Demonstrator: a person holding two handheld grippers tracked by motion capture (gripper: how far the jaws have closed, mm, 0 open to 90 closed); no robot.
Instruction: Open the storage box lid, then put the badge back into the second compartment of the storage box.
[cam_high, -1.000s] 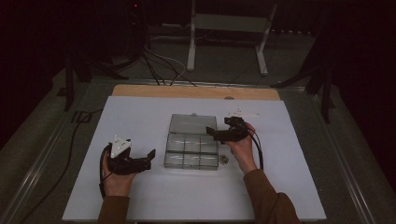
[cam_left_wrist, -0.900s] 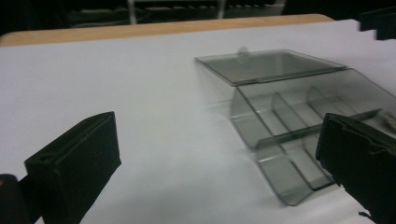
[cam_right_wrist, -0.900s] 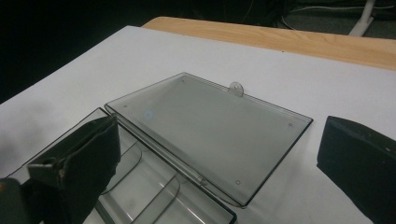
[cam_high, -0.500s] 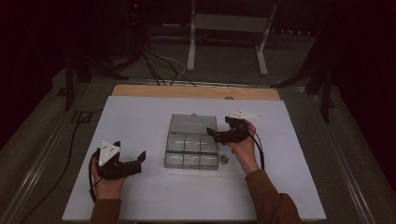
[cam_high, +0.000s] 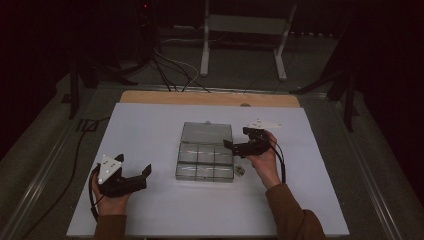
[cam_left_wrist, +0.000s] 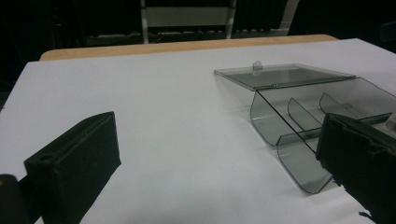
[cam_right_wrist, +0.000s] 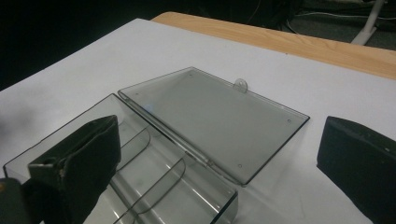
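Observation:
A clear plastic compartment box (cam_high: 205, 162) lies in the middle of the white table, its lid (cam_high: 206, 133) swung open flat toward the back. In the right gripper view the lid (cam_right_wrist: 210, 116) and the curved dividers (cam_right_wrist: 154, 177) show, and the compartments look empty. My right gripper (cam_high: 237, 138) is open at the box's right edge, its jaws standing on either side of the box's corner (cam_right_wrist: 219, 149). My left gripper (cam_high: 134, 166) is open and holds nothing, resting on the table left of the box, apart from it. In the left gripper view the box (cam_left_wrist: 299, 116) sits ahead to the right.
A small round object (cam_high: 240, 171) lies on the table by the box's front right corner. The white table top (cam_high: 150, 125) ends at a wooden strip (cam_high: 210, 98) along the back. Cables (cam_high: 170, 70) and a stand (cam_high: 245, 30) are on the floor beyond.
My left gripper has moved left and toward the person, away from the box. The right gripper and the box have stayed in place.

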